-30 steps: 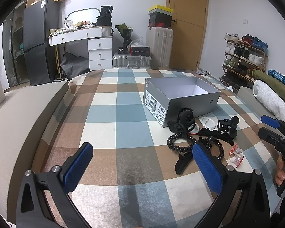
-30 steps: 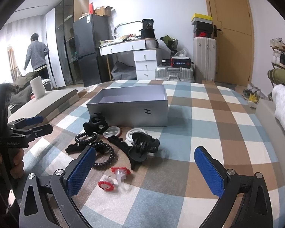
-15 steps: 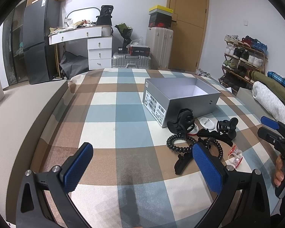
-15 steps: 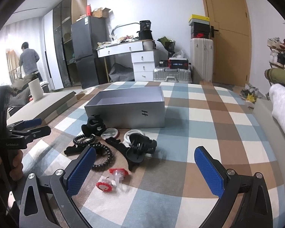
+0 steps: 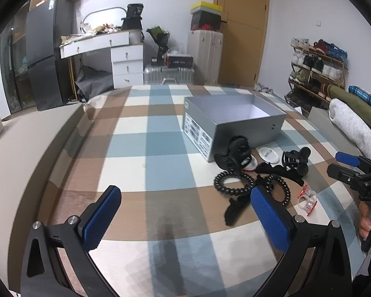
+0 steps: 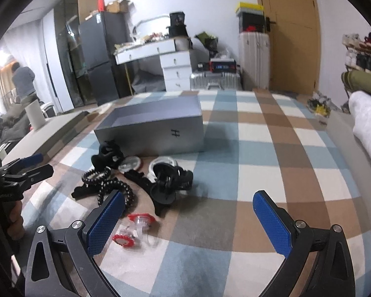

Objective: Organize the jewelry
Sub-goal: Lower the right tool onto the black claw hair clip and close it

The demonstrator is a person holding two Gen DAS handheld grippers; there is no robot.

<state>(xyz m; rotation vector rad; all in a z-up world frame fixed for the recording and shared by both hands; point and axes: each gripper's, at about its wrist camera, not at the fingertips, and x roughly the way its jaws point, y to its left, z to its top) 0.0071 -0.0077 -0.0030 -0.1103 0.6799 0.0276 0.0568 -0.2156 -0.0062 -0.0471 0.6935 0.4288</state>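
Observation:
An open grey box stands on the checked cloth; it also shows in the right wrist view. In front of it lies a heap of black hair claws, black spiral hair ties, two round white cases and red-and-clear rings. My left gripper is open and empty, left of the heap. My right gripper is open and empty, just near side of the heap; the red rings lie by its left finger.
The bed's cloth spreads wide to the left and to the right of the box. A rolled white blanket lies at the right edge. A dresser, suitcases and a shoe rack stand behind.
The right gripper has moved closer to the heap, which now looks larger and lower in its view. The left gripper has barely shifted.

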